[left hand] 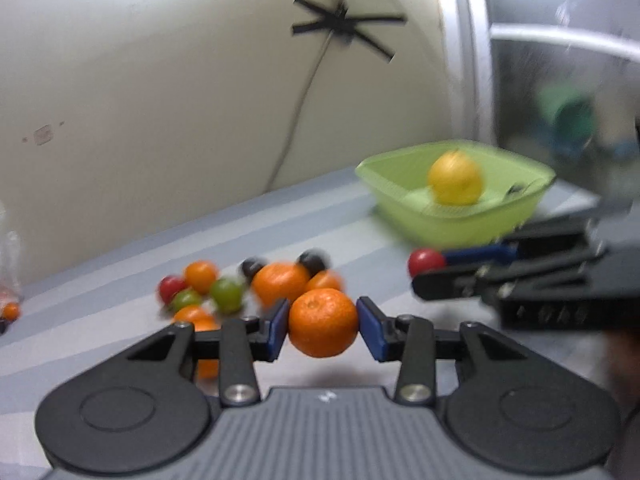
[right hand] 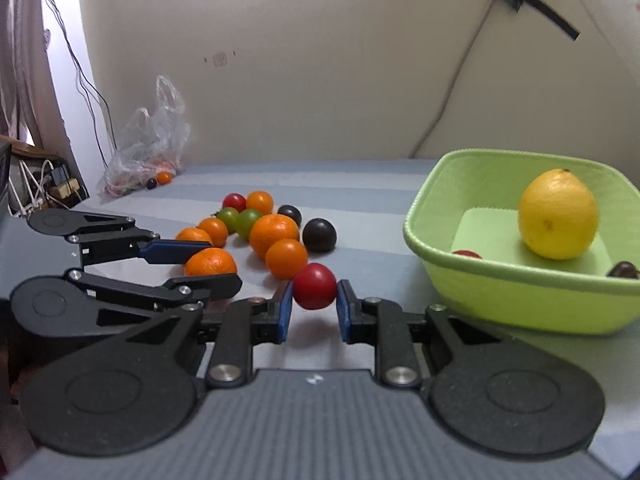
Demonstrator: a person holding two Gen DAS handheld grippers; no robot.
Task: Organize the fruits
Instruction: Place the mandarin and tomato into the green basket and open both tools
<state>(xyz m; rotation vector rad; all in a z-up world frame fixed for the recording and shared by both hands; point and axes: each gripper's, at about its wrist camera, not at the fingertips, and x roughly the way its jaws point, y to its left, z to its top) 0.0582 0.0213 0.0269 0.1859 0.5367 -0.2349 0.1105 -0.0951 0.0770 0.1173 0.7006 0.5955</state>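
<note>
Left wrist: left gripper (left hand: 322, 323) pinches a mandarin (left hand: 322, 322) lifted off the bench, green basket (left hand: 472, 227) ahead-right; right wrist: right gripper (right hand: 314, 301) pinches a red tomato (right hand: 315, 286), basket just right, so nearer.

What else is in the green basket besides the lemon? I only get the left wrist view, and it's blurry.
Observer: In the right wrist view, a small red fruit lies low in the green basket, left of the lemon.
Visitor: Is the other gripper's red fruit really held?
Observer: Yes. The right gripper has its jaws pressed on the round red fruit from both sides.
Visitor: What's at the far left?
Observer: A curtain, with a cluster of plugs and cables below it.
</note>
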